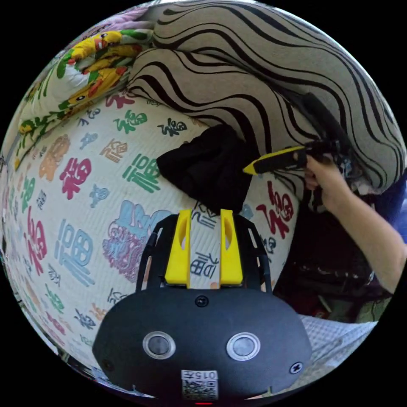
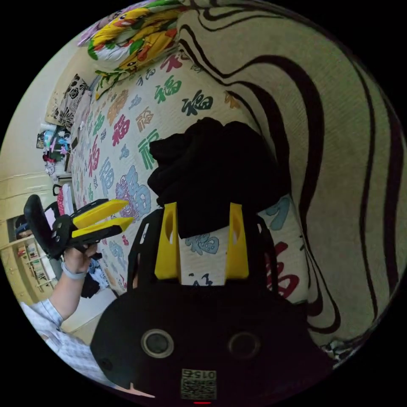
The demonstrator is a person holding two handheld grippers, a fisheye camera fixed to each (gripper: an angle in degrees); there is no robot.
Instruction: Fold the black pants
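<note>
black pants point(image 2: 214, 178) lie bunched in a compact heap at the centre of the right gripper view, on a printed mat point(image 2: 127, 140) with coloured characters. the heap's long axis is hard to tell; its lower edge runs between that view's own jaws. the right gripper point(image 2: 202, 243) is spread, pinching nothing. in the left gripper view the pants point(image 1: 207, 167) sit just above centre, their upper right edge against a striped blanket point(image 1: 254, 72). bare mat opens toward the left. the left gripper point(image 1: 205, 246) stands parted, holding nothing.
</note>
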